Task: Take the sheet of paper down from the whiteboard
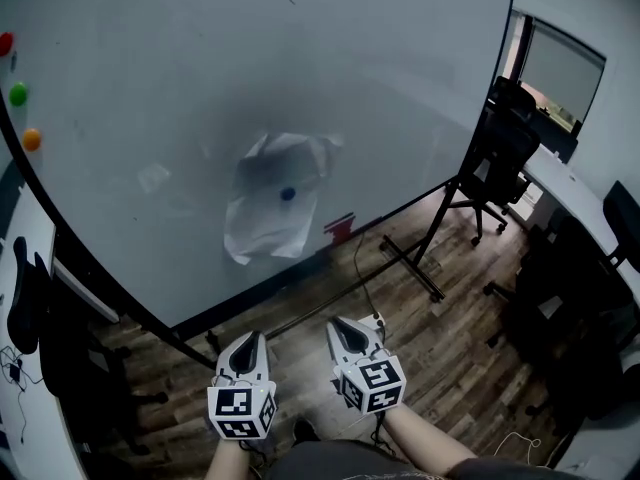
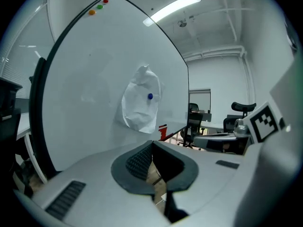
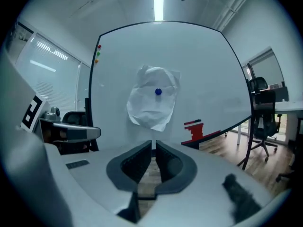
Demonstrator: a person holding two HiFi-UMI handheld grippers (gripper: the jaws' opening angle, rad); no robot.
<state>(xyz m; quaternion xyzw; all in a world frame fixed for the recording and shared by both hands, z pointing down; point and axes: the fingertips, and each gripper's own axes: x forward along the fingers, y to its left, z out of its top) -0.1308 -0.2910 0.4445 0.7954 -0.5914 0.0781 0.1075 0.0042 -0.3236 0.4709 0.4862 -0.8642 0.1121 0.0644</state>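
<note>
Paper (image 1: 272, 203), crumpled and white, hangs on the whiteboard (image 1: 150, 88), pinned through its middle by one blue magnet (image 1: 288, 194). In the head view it sits at twelve o'clock from my two tongs, well apart from both. My left gripper (image 1: 247, 346) is clenched, pads pressed together with nothing between them; its own view shows the tips (image 2: 151, 148) meeting under the sheet. My right gripper (image 1: 345, 326) is clenched too, only a thin slit showing between its pads (image 3: 154, 145), and it holds nothing. Both point at the board from low down, side by side over the wood floor (image 1: 440, 338).

A small red item (image 1: 338, 228) sits on the board at about four o'clock from the paper, just beside its lower corner. Three round magnets, red (image 1: 5, 43), green (image 1: 17, 94) and orange (image 1: 31, 139), line the board's edge at ten o'clock. A black office chair (image 1: 505, 138) stands at two o'clock, past the board's stand.
</note>
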